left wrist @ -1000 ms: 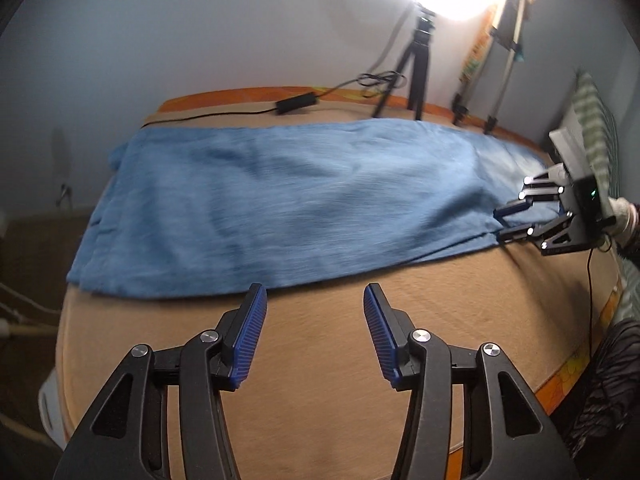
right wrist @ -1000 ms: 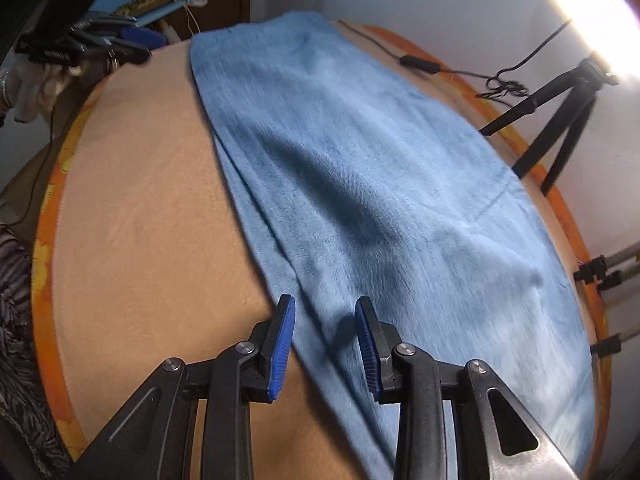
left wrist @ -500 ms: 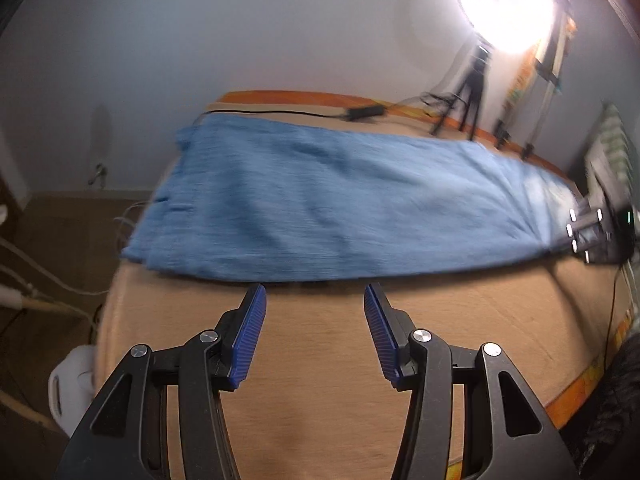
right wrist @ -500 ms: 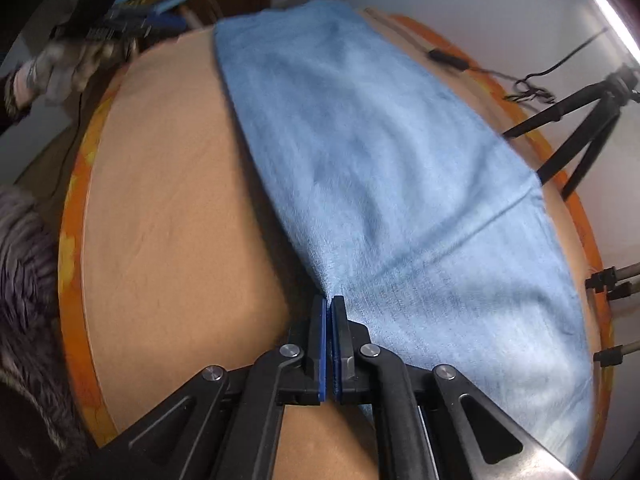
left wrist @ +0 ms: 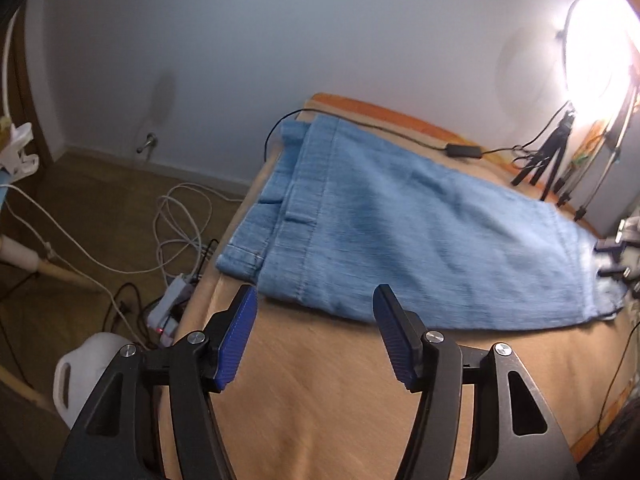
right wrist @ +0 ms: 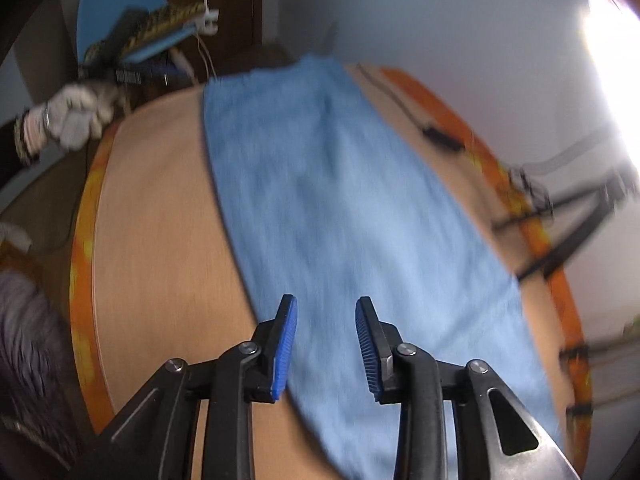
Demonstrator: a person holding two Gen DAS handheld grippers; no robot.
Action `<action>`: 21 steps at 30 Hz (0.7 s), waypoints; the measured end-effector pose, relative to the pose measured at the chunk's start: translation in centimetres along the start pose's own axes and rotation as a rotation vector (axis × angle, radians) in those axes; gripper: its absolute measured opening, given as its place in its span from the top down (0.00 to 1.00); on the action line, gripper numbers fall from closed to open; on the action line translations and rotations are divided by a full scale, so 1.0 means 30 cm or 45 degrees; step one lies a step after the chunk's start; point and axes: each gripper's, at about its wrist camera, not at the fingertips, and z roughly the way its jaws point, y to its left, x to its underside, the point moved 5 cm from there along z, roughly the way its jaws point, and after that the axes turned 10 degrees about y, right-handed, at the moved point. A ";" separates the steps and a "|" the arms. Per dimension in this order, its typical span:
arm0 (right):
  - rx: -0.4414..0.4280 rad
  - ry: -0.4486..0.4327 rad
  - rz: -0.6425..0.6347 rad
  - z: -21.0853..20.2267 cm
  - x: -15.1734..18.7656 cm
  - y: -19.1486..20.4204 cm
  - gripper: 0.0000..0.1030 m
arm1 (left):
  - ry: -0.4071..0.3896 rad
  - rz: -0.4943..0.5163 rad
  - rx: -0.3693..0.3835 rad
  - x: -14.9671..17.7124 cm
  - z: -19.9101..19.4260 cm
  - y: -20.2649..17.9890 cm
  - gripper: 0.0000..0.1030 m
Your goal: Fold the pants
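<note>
Two grippers, left (left wrist: 312,336) and right (right wrist: 326,344), are opening, empty, above a tan bed (left wrist: 320,400); soft blue pants (left wrist: 420,240) lie at 12 o'clock.

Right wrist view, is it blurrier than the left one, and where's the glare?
Yes: the right wrist view smears the jeans and tripod, glare at its right edge; the left wrist view shows waistband stitching, with the ring light blown out top right.

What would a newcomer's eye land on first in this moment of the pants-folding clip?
The blue jeans stretched flat along the far side of the tan table, waistband toward the floor cables. Then the glaring ring light at upper right. Both the left gripper and right gripper hold nothing, jaws opening.
</note>
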 end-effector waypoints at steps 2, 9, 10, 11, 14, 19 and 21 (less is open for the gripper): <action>-0.004 -0.044 -0.009 0.010 -0.114 0.003 0.66 | 0.010 -0.027 0.019 -0.005 0.027 0.017 0.42; -0.063 -0.168 0.014 0.118 -0.508 -0.023 0.62 | 0.026 0.020 -0.001 0.006 0.080 0.025 0.42; -0.073 -0.176 0.020 0.140 -0.560 -0.031 0.61 | 0.025 0.025 -0.004 0.007 0.081 0.024 0.42; -0.080 -0.189 0.032 0.167 -0.622 -0.042 0.61 | 0.025 0.031 -0.008 0.008 0.083 0.024 0.42; -0.114 -0.211 0.062 0.237 -0.769 -0.067 0.56 | 0.020 0.034 -0.031 0.011 0.092 0.030 0.42; -0.143 -0.232 0.049 0.358 -0.940 -0.063 0.48 | 0.024 0.009 -0.037 0.007 0.110 0.046 0.42; -0.152 -0.211 0.048 0.412 -0.978 -0.060 0.48 | 0.019 0.001 -0.032 0.007 0.114 0.049 0.42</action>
